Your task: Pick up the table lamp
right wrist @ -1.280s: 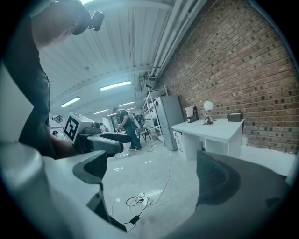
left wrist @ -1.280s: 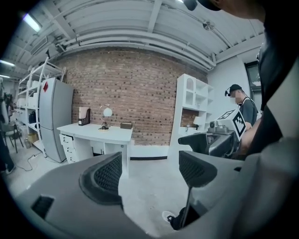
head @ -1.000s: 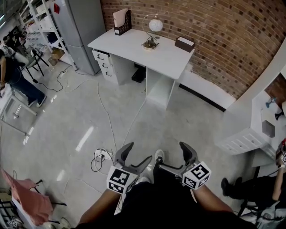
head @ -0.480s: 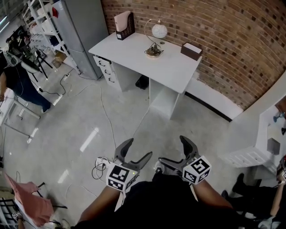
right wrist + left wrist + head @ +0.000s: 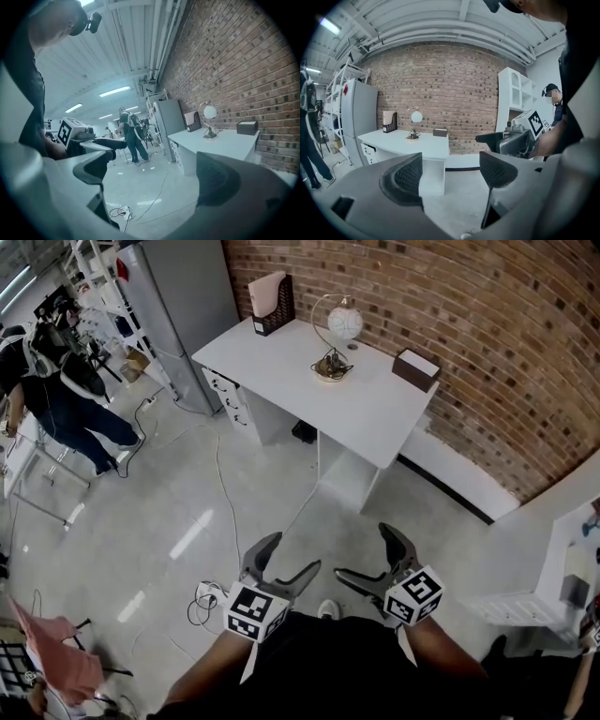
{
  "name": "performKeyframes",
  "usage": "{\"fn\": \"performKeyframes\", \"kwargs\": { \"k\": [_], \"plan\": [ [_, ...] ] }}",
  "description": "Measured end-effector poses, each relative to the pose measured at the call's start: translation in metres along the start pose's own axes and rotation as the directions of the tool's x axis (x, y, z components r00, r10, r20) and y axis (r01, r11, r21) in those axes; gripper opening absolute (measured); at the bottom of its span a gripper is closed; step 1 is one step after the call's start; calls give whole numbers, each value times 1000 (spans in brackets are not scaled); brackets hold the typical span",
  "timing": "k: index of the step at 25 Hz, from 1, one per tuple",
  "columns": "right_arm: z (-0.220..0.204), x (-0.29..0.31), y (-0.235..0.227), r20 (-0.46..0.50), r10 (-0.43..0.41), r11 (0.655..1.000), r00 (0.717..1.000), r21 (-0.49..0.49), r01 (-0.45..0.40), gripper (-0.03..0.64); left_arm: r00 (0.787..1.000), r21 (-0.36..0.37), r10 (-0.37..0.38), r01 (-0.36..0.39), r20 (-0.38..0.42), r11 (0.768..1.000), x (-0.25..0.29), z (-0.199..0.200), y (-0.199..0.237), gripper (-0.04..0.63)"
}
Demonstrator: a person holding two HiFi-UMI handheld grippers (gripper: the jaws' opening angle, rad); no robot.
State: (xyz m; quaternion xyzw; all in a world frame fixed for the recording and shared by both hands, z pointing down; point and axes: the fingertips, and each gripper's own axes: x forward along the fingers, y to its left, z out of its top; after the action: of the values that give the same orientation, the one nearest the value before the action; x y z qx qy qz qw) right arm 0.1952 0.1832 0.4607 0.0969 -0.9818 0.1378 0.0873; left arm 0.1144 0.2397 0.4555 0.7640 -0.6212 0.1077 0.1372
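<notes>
The table lamp [image 5: 336,337], a white globe on a curved metal arm with a round base, stands on the white desk [image 5: 300,367] by the brick wall; it shows small in the left gripper view [image 5: 414,124] and the right gripper view [image 5: 209,119]. My left gripper [image 5: 286,563] and right gripper [image 5: 361,559] hang open in front of my body, far from the desk, with nothing between their jaws. Each gripper appears in the other's view: the right gripper [image 5: 485,138] and the left gripper [image 5: 112,150].
On the desk stand a dark file holder [image 5: 270,301] with papers and a dark box [image 5: 416,367]. A grey cabinet [image 5: 183,296] stands left of the desk. A cable and power strip [image 5: 208,596] lie on the floor. A person [image 5: 56,395] stands at far left.
The desk and lamp have drawn closer and lower in the head view as I step forward. Both grippers stay open in front of me.
</notes>
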Motion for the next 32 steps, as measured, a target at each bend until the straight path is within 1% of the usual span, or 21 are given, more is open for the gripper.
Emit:
{"fn": "performKeyframes", "kwargs": {
  "k": [5, 12, 15, 17, 18, 22, 27, 32],
  "plan": [
    [5, 8, -20, -4, 23, 1000, 1000, 8, -23, 594, 1000, 4, 9, -9, -22, 1000, 22, 5, 6, 368],
    [2, 21, -38, -14, 20, 999, 1000, 37, -20, 594, 999, -11, 2, -3, -51, 1000, 39, 2, 19, 368],
    [-1, 29, -47, -19, 18, 999, 1000, 41, -17, 594, 999, -51, -15, 13, -48, 999, 53, -1, 28, 368],
    [-2, 36, -55, -27, 13, 999, 1000, 41, -12, 594, 999, -84, -32, 30, -29, 996, 63, 5, 35, 368],
    [-1, 40, -59, -30, 9, 999, 1000, 41, -7, 594, 999, -85, -36, 34, -21, 996, 68, 10, 40, 368],
    [12, 62, -77, -26, -8, 999, 1000, 30, 9, 594, 999, -45, -35, 35, -7, 998, 87, 25, 67, 368],
    [30, 102, -106, -24, -23, 999, 999, 30, 24, 594, 999, -44, -44, 44, 3, 998, 114, 40, 108, 368],
    [57, 154, -130, -11, -33, 999, 999, 20, 33, 594, 999, -13, -48, 48, -4, 999, 136, 53, 164, 368]
  ]
}}
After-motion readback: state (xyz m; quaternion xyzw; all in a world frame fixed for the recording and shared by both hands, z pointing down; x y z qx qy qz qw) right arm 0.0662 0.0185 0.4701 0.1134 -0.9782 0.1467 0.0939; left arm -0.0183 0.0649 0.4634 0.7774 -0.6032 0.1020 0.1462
